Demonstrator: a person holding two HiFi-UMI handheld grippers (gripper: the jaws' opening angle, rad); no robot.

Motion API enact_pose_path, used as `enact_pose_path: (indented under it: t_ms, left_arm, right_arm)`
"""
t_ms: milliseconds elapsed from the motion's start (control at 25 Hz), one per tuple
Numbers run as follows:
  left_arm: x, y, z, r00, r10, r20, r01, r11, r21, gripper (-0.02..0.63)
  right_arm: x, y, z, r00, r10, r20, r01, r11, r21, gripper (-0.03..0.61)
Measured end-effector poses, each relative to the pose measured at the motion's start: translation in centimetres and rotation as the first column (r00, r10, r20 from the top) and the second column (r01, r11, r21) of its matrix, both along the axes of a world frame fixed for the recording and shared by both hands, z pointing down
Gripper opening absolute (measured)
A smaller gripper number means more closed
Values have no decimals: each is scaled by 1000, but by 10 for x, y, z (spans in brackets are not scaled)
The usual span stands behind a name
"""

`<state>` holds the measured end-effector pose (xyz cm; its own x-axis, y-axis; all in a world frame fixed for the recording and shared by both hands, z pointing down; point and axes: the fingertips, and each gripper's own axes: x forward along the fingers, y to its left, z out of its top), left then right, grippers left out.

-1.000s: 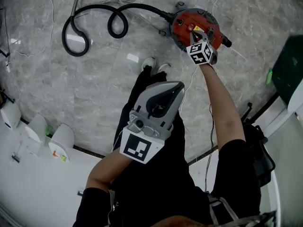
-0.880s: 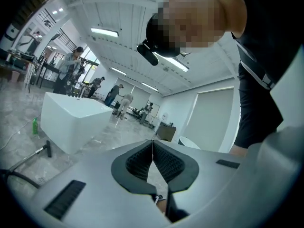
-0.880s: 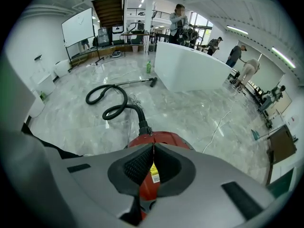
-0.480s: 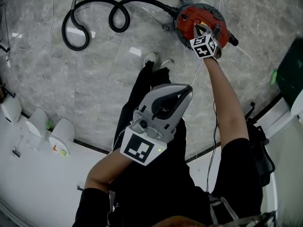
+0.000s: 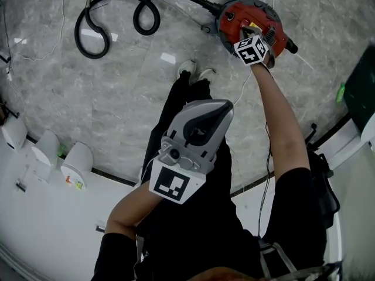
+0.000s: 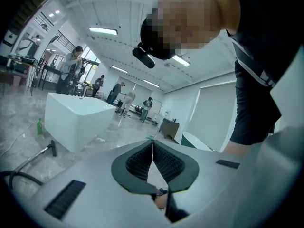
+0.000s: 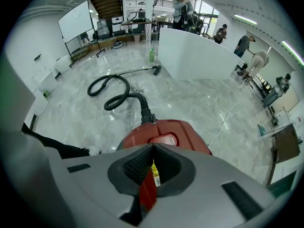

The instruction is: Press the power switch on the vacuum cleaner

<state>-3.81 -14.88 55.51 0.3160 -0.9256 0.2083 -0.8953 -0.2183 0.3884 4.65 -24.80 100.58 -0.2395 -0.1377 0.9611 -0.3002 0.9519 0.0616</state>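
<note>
The right gripper (image 5: 246, 34) has been carried slightly toward 12 o'clock, further onto the vacuum (image 5: 231, 25). In the head view, vacuum and hose (image 5: 146, 33) have been shifted toward 12 o'clock. The left gripper (image 5: 225, 106) has been nudged toward 3 o'clock, then partly back.

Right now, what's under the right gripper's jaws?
The red vacuum cleaner lies beneath the right gripper, with a yellow label showing between its shut jaws. Any switch directly beneath the tips is covered.
</note>
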Motion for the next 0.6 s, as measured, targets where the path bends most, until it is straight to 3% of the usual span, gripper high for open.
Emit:
enact_pose_path:
  t_ms: [120, 280, 480, 600]
  left_arm:
    - [-7, 1, 3, 1000, -28, -4, 28, 1000, -8, 18]
    - [-6, -3, 3, 998, -50, -27, 50, 999, -1, 18]
    - [3, -1, 7, 998, -41, -54, 40, 999, -9, 18]
    - [6, 0, 2, 998, -31, -60, 31, 1000, 3, 18]
  right_arm:
    - [2, 5, 5, 1000, -10, -14, 9, 1000, -20, 20]
    - [-1, 6, 10, 992, -102, -74, 102, 995, -2, 20]
    - [-1, 8, 9, 984, -165, -71, 170, 983, 70, 20]
    - [-2, 7, 11, 984, -163, -64, 168, 984, 68, 20]
